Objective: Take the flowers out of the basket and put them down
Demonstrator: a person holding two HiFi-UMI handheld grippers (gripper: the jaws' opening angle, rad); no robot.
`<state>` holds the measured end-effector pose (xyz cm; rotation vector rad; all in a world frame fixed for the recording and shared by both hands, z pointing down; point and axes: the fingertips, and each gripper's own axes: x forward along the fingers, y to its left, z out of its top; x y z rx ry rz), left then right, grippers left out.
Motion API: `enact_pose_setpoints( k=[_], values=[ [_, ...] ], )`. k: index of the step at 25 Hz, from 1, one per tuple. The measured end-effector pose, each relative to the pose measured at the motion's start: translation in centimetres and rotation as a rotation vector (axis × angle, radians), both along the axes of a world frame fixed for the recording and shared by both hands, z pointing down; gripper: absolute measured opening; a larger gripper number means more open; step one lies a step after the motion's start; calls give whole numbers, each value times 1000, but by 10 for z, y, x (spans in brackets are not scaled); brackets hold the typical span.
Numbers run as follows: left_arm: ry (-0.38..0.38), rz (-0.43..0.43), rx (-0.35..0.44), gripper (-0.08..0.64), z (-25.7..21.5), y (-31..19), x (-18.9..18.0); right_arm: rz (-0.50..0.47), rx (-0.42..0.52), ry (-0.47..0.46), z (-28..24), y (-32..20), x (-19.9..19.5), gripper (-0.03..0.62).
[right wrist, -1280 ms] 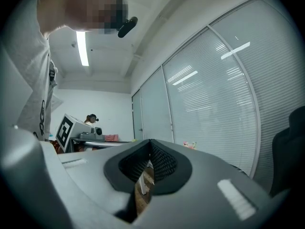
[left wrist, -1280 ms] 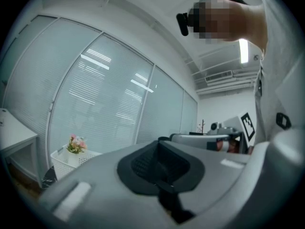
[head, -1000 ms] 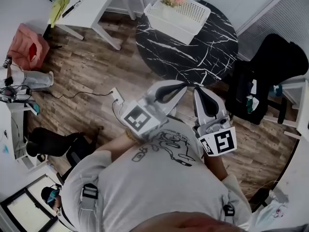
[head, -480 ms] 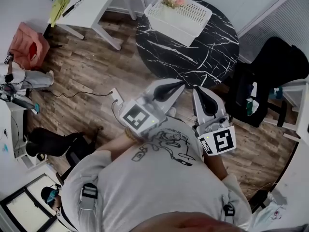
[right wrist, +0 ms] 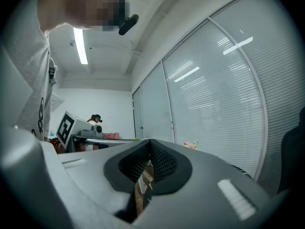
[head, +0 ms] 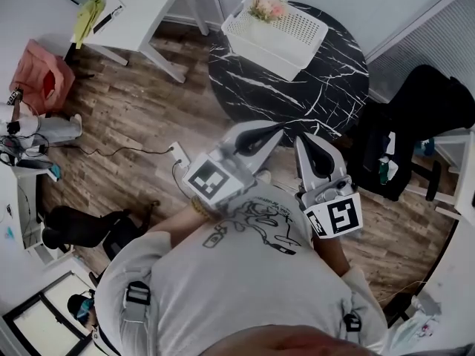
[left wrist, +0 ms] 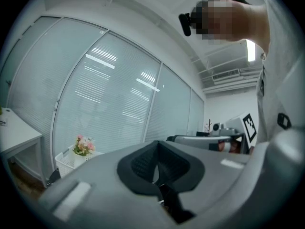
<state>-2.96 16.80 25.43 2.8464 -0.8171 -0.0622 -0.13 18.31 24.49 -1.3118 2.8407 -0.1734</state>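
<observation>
At the left, the left gripper (head: 276, 130) is pointing level toward the far side of the room. In its own view the jaws (left wrist: 155, 168) are pressing fully together with nothing between them. Far beyond it, the flowers (head: 267, 6), a small pink and cream bunch with green leaves, are standing upright in the far left corner of the white perforated basket (head: 289, 39). The basket is sitting on the far part of the round black marbled bench (head: 312, 87). Just to the right of the left gripper, the right gripper (head: 306, 138) is also aiming level at the bench, jaws closed tight (right wrist: 148, 161) and carrying nothing. Both grippers are hanging over the wooden floor (head: 148, 110), well apart from the basket.

The bunch is looking light and soft, probably artificial, so the blooms are likely to crush or shed if squeezed. The better hold is likely low on the gathered stems, under the heads, though the basket wall is hiding that part. The basket is looking light too and could slide or tip as the flowers are lifted, so steadying its rim with the other gripper seems wise.
</observation>
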Motion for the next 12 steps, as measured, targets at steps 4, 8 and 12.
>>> enact_pose_setpoints(
  k=[4,8,12],
  values=[
    [15,4,-5,2,-4,-27,-7,4,2,7,-2,-27,-8,5],
    [26,7,-3,2,-8,-57,-14,10,-2,10,0,-56,-15,5],
    [26,19,-6,2,-9,-89,-23,17,-7,13,0,-88,-25,5]
  ],
)
